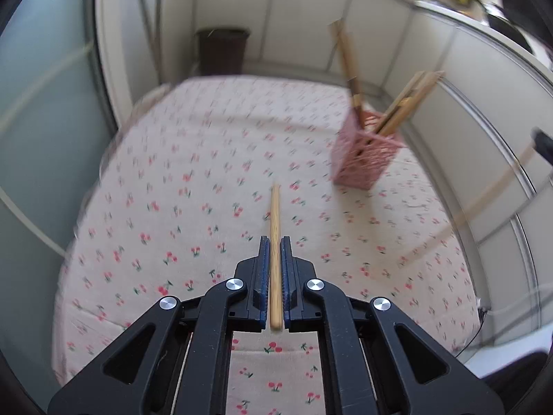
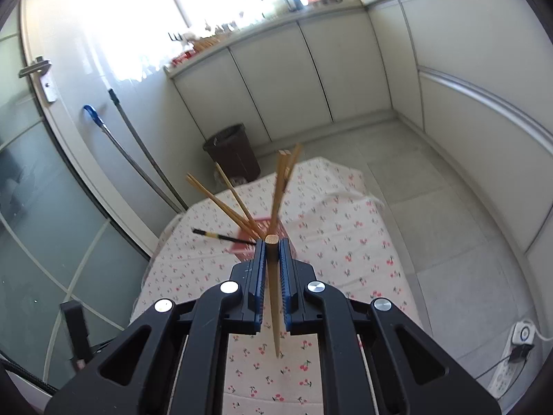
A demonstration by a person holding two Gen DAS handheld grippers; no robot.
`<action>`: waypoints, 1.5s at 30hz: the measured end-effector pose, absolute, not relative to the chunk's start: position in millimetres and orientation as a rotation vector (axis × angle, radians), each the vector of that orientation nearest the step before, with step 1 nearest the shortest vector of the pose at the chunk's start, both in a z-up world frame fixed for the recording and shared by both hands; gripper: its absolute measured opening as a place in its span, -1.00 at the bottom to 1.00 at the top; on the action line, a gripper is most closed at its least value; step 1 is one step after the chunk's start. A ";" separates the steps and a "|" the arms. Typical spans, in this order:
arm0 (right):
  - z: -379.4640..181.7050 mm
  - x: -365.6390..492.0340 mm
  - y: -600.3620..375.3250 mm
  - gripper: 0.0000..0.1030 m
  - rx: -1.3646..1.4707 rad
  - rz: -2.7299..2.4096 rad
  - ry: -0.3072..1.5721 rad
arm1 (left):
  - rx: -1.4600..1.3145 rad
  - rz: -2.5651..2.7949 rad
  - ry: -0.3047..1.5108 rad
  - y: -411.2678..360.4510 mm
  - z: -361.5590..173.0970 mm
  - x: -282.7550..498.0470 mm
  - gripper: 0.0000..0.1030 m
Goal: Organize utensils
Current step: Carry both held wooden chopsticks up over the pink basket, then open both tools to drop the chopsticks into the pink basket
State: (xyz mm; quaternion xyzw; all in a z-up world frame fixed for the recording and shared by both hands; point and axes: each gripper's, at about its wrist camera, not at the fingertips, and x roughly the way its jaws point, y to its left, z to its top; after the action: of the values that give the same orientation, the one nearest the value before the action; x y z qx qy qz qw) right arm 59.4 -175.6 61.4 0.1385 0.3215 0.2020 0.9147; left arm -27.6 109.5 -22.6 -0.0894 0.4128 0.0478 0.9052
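My left gripper [image 1: 275, 242] is shut on a wooden chopstick [image 1: 275, 228] that sticks forward past the fingertips, above the cherry-print tablecloth [image 1: 193, 186]. A pink mesh holder [image 1: 363, 152] with several chopsticks stands to the right and further off. My right gripper [image 2: 272, 243] is shut on another wooden chopstick [image 2: 274, 297], thick end at the fingertips, thin end pointing back toward the camera. It hovers just in front of the pink holder [image 2: 273, 230], where several wooden chopsticks [image 2: 221, 200] and a black one [image 2: 221, 237] fan out. At the right edge of the left wrist view, a blurred chopstick [image 1: 497, 186] hangs from a dark object.
A brown waste bin [image 2: 232, 152] stands on the floor beyond the table. Mop handles [image 2: 138, 152] lean on the glass door at the left. White cabinets [image 2: 345, 69] line the back and right. A power strip [image 2: 515, 356] lies on the tiled floor at the right.
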 end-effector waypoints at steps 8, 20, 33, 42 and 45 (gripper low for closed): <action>87.8 58.2 -179.8 -0.84 0.336 0.425 0.613 | -0.126 -0.006 0.699 84.8 34.4 -32.9 -0.89; 151.6 79.3 -190.6 -0.84 0.385 0.429 0.479 | -0.153 -0.135 0.474 63.4 146.3 19.1 -0.89; 164.9 120.7 -184.8 -0.84 0.400 0.439 0.456 | -0.145 -0.066 0.471 47.3 136.0 121.9 -0.89; 150.9 140.4 -185.2 -0.84 0.410 0.397 0.497 | -0.242 -0.008 0.543 78.0 101.0 117.9 -0.39; 150.2 142.3 -182.7 -0.84 0.416 0.383 0.494 | -0.289 0.014 0.499 96.5 110.7 92.1 -0.32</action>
State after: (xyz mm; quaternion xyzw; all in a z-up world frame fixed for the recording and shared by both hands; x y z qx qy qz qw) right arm 142.3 -182.7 150.2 0.2030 0.2414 0.1869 0.9304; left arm 92.1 96.5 110.7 -0.1426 0.2463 0.0070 0.9586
